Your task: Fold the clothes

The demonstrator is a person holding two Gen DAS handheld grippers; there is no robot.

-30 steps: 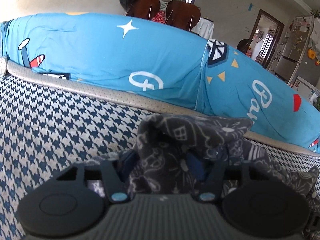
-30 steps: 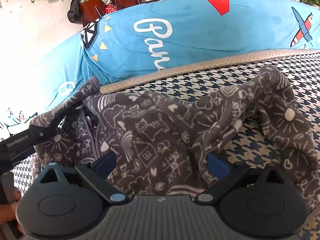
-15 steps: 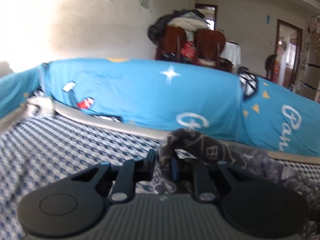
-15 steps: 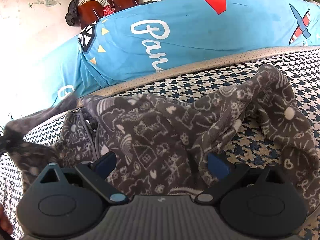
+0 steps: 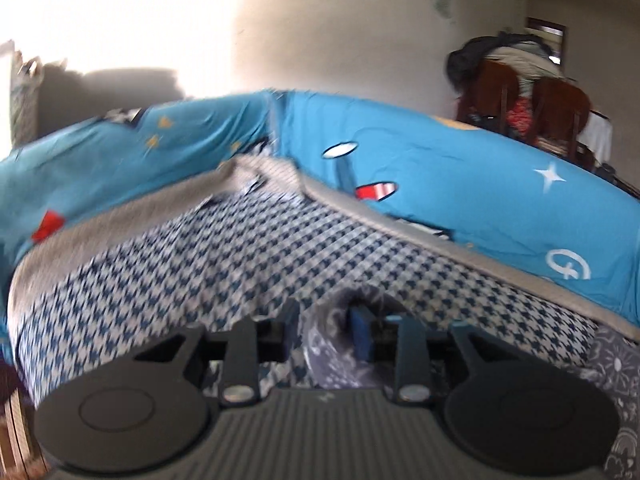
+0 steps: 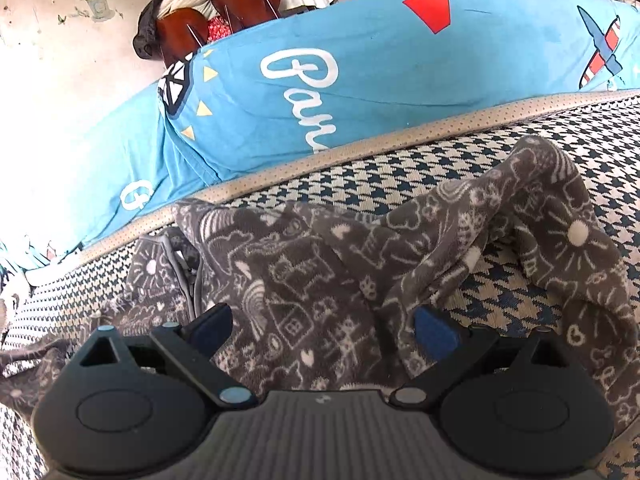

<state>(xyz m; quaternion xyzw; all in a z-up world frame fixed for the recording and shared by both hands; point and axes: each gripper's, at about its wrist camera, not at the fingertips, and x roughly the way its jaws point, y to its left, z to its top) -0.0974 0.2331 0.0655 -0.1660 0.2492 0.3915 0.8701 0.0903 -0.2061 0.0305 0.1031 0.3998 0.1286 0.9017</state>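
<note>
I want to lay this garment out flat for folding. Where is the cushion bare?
The houndstooth cushion is bare ahead of the left gripper, up to the grey piping and blue cover. Before the right gripper, the grey patterned garment crowds it.

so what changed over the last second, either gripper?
The left gripper closed on a fold of the grey doodle-print fleece garment and swung it left along the blue-and-white houndstooth cushion toward the corner; its jaws are now opening, fabric between them. The right gripper stayed open over the garment.
</note>
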